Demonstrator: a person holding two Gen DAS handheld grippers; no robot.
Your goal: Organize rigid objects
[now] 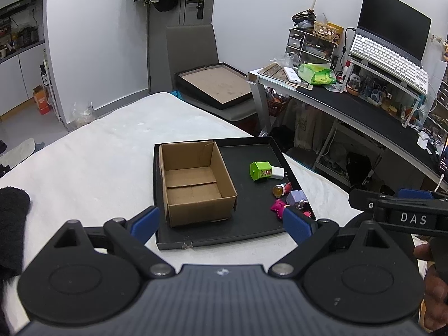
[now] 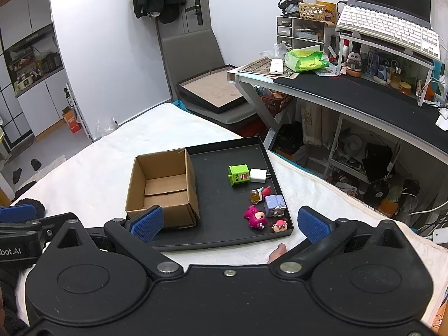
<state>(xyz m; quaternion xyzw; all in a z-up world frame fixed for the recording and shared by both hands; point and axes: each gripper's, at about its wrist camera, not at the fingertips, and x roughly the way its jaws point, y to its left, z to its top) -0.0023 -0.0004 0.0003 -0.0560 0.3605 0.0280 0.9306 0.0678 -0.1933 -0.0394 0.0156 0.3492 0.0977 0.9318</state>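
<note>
A black tray (image 1: 249, 231) (image 2: 224, 240) lies on a white bed. At its left stands an open cardboard box (image 1: 196, 182) (image 2: 165, 187) with nothing inside. To the right lie a green block (image 1: 260, 170) (image 2: 238, 175), a white charger (image 1: 277, 172) (image 2: 258, 175), a lilac cube (image 1: 295, 197) (image 2: 274, 205), a pink plush-like figure (image 1: 277, 208) (image 2: 254, 217), a small amber-and-red figure (image 2: 259, 194) and a tiny round figure (image 2: 280, 225). My left gripper (image 1: 221, 224) and right gripper (image 2: 229, 224) hover open near the tray's front edge, holding nothing.
The white bed (image 1: 106, 145) extends left and back. A grey chair (image 1: 196, 53) carries a black framed board (image 1: 218, 84). A cluttered desk (image 1: 364, 106) with a laptop and keyboard stands at the right. The other gripper (image 1: 406, 212) shows at the right edge.
</note>
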